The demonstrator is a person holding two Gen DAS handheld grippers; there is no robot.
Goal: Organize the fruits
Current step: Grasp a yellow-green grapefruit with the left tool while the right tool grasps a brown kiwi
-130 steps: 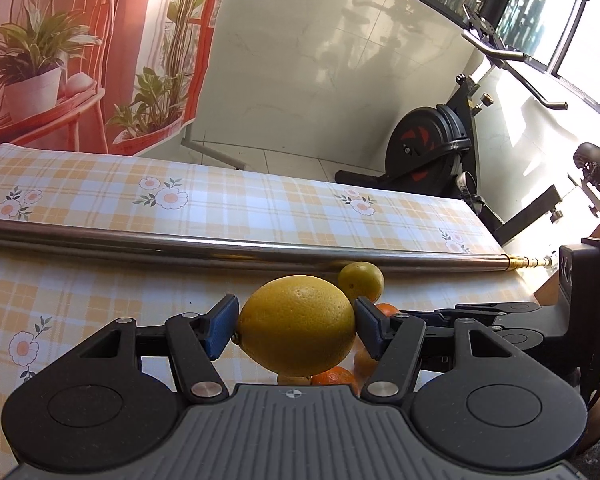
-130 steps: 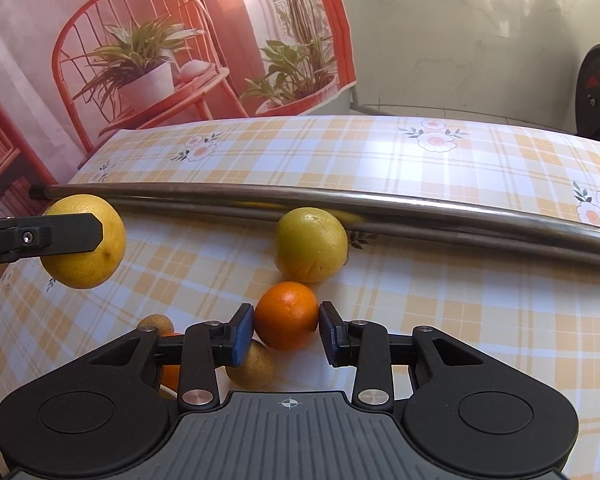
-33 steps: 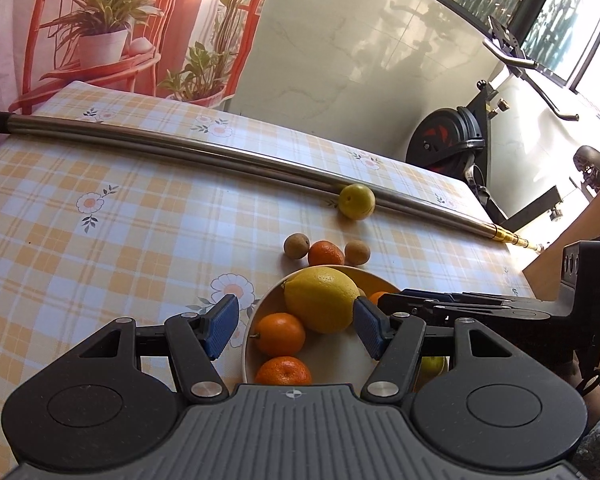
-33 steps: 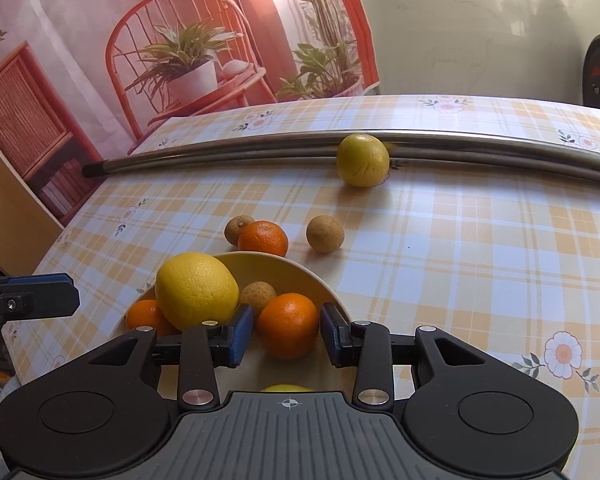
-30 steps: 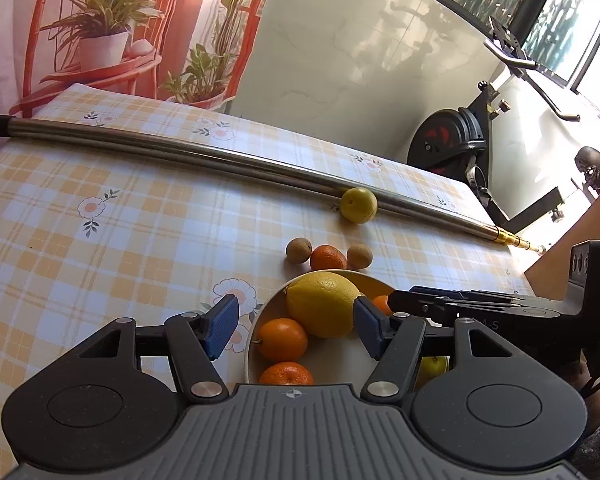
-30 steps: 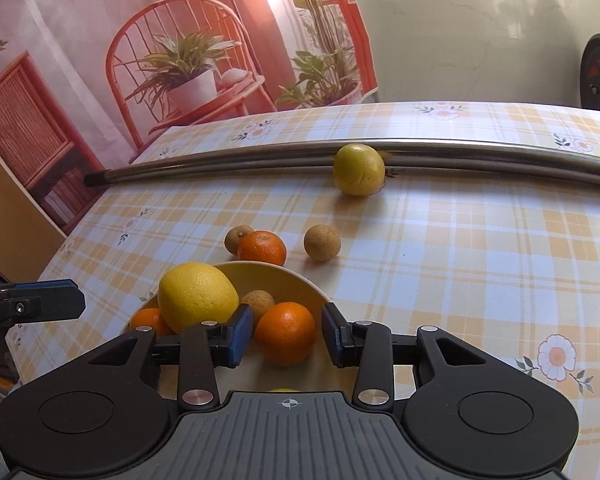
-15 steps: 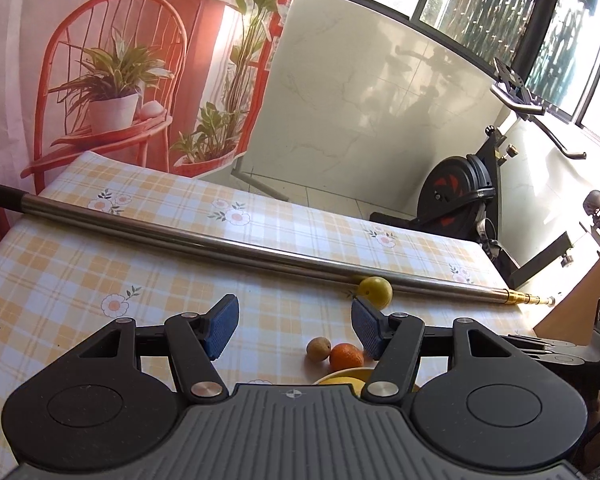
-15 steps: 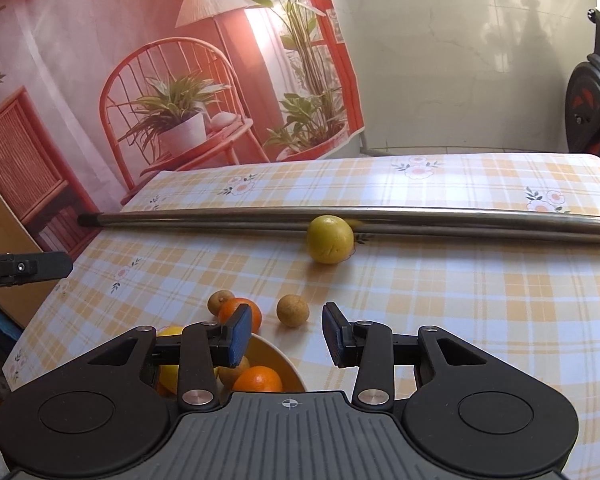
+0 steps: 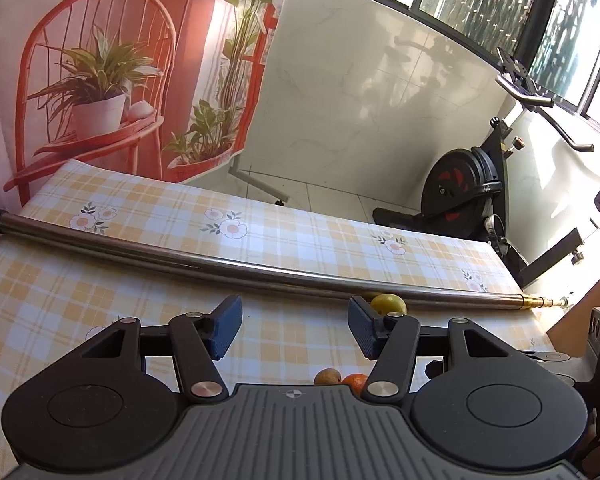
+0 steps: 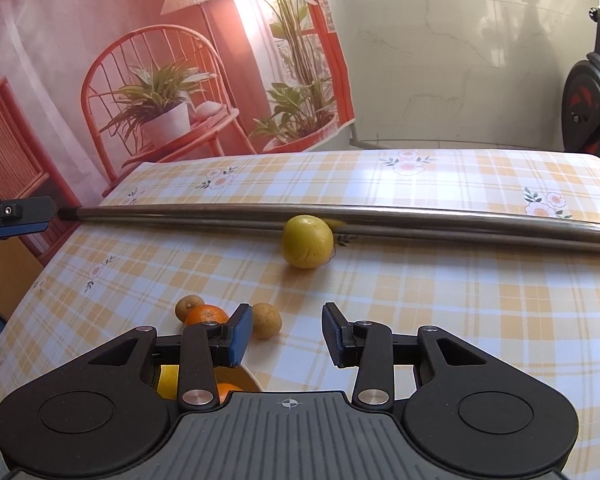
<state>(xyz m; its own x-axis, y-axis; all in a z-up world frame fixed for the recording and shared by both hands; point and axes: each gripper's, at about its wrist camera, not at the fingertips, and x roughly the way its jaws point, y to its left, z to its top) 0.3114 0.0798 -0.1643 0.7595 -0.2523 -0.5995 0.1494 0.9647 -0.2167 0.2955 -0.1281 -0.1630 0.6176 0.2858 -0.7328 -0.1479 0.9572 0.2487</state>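
Note:
My left gripper [image 9: 294, 326] hangs above the checked tablecloth with nothing between its blue pads, and its jaws are closing. My right gripper [image 10: 287, 338] is open and holds nothing. A yellow citrus [image 10: 307, 242] [image 9: 388, 304] rests against the steel pole [image 10: 380, 216]. Two small brown fruits [image 10: 266, 320] [image 10: 188, 307] and an orange [image 10: 206, 315] lie just beyond the right gripper's left pad. Under that pad shows the rim of a pale bowl [image 10: 246, 374] with a yellow fruit [image 10: 168, 380] and an orange [image 10: 226, 390] inside; most of the bowl is hidden by the gripper body.
The steel pole [image 9: 220, 268] crosses the whole table. In the right wrist view the left gripper's tip [image 10: 16, 216] shows at the left edge. An exercise bike [image 9: 464, 188] stands beyond the table's far right corner, and a printed backdrop hangs behind.
The big yellow fruit and the orange, held earlier, now lie in the bowl. Both grippers have drawn back and up from the bowl, which has slid under them in view.

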